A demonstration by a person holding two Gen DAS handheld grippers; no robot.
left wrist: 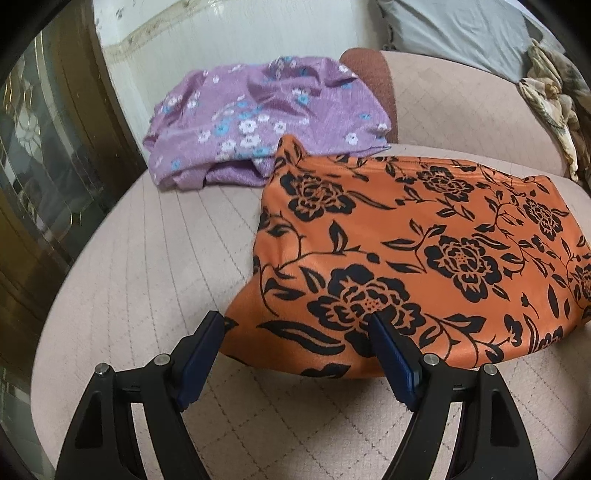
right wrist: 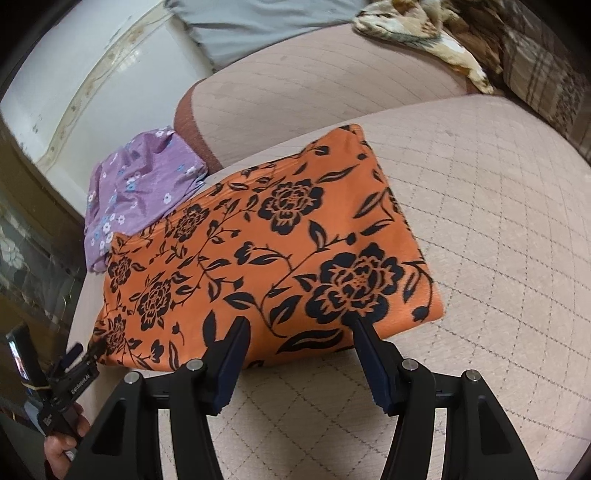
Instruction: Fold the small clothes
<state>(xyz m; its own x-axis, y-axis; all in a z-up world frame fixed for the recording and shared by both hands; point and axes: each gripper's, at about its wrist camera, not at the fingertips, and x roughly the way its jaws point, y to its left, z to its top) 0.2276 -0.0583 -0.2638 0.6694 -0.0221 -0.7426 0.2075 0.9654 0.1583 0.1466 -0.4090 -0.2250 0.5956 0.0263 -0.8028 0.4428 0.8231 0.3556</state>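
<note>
An orange garment with black flowers (left wrist: 424, 251) lies folded flat on the pink quilted sofa seat (left wrist: 147, 258); it also shows in the right wrist view (right wrist: 258, 243). My left gripper (left wrist: 295, 321) is open, its fingers over the garment's near left corner. My right gripper (right wrist: 299, 325) is open, its fingers over the garment's near right edge. The left gripper also shows at the bottom left of the right wrist view (right wrist: 88, 350), at the garment's left corner. Neither holds cloth.
A purple flowered garment (left wrist: 258, 118) lies bunched behind the orange one, against the sofa's brown armrest (left wrist: 373, 74). A grey cushion (left wrist: 454, 29) and a patterned blanket (left wrist: 554, 103) lie at the back right. A cabinet with glass (left wrist: 44, 166) stands left.
</note>
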